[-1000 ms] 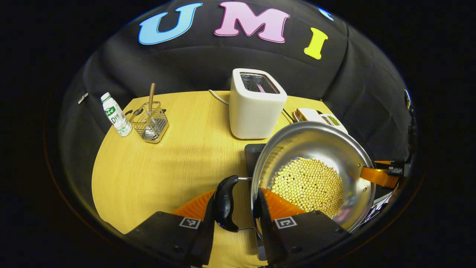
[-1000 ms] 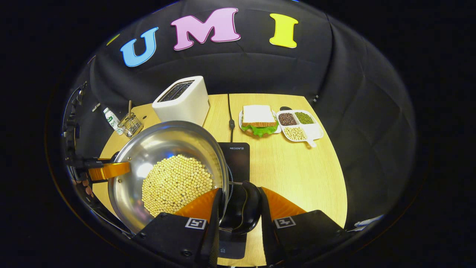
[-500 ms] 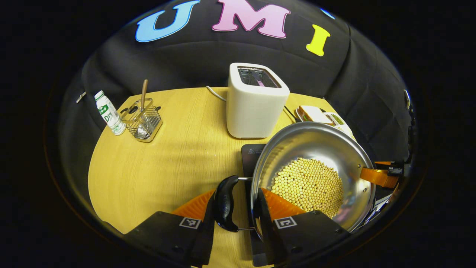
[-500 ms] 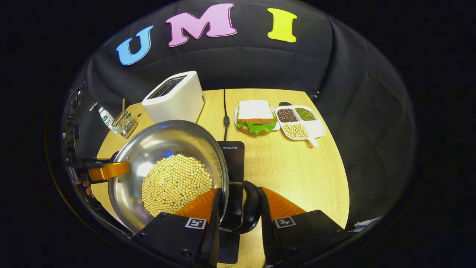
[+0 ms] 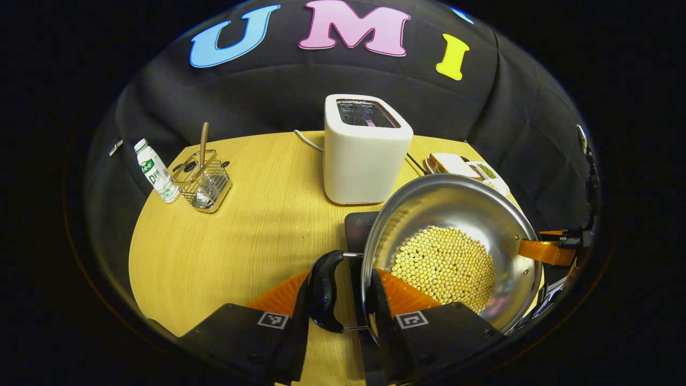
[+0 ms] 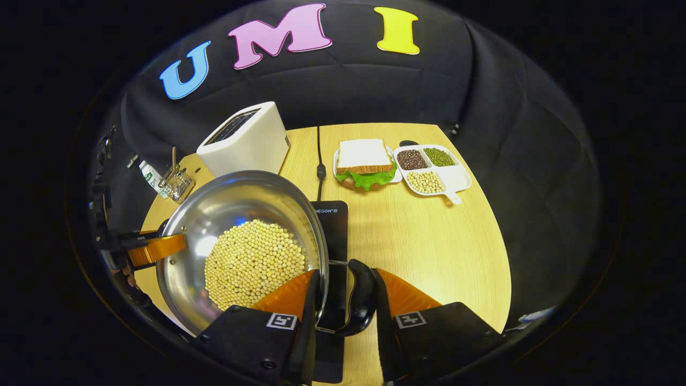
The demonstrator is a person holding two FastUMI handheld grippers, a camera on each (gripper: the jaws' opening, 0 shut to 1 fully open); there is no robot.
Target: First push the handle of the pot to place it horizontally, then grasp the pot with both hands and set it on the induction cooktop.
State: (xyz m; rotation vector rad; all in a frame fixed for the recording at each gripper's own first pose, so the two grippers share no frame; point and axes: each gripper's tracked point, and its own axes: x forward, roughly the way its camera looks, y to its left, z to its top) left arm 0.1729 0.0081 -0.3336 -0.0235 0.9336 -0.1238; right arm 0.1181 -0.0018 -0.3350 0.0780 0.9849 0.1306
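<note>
Both grippers — left gripper point(image 5: 340, 295), right gripper point(image 6: 340, 297) — pinch the pot point(image 5: 455, 214) handles above the induction cooktop point(image 6: 335, 225) — setting down remains.

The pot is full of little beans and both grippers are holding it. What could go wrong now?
1. The beans lie loose in the open pot; a tilt could spill them.
2. Each gripper, left and right, grips at the rim by a handle; a slip on either side could drop the pot.
3. The toaster stands close behind the cooktop; the pot could bump it.
</note>
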